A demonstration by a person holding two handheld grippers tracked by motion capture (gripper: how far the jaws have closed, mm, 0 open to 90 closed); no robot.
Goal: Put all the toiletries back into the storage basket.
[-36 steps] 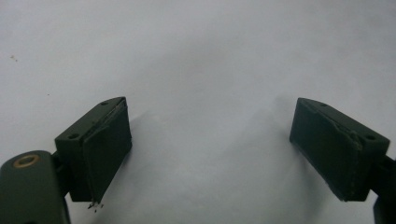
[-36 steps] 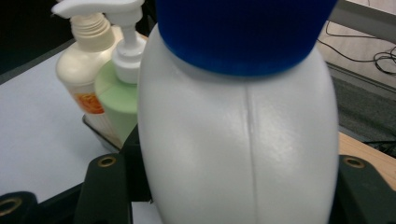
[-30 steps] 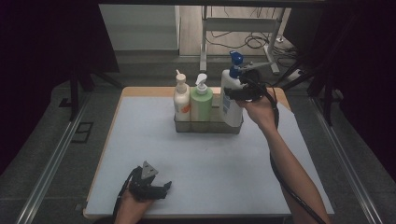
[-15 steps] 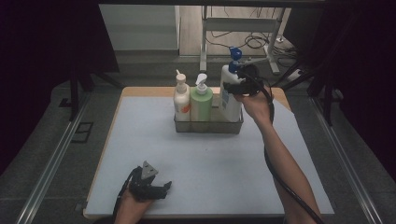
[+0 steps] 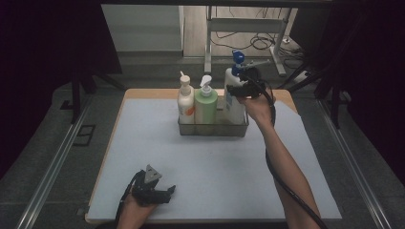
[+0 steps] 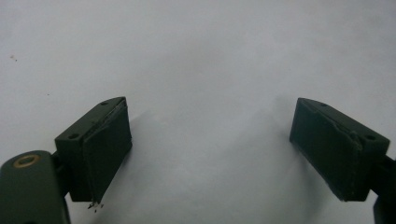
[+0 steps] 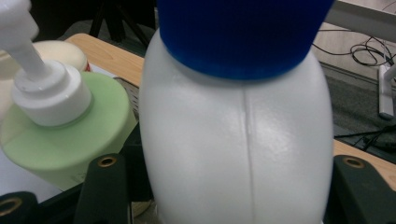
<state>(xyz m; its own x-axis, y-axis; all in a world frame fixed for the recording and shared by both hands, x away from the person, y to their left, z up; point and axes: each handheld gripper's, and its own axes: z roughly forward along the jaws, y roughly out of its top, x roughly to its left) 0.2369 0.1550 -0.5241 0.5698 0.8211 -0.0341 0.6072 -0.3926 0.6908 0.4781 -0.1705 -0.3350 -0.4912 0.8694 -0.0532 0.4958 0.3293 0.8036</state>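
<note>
My right tongs (image 5: 237, 89) hold the big white bottle (image 7: 233, 140) with the blue cap, standing at the right end of the basket (image 5: 212, 130). I think it's down, but can't tell. My left tongs (image 5: 165, 193) rest wide open on the table (image 5: 143, 143).

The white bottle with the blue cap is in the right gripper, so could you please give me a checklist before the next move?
1. Right gripper fingers either side of white bottle: ok.
2. Pads pressing firmly on it: cannot tell; contact is hidden.
3. Bottle upright in the wire basket: ok.
4. Green bottle stands close beside it, may be knocked: not ok.
5. Left gripper open, holding nothing, low on the mat: ok.
</note>
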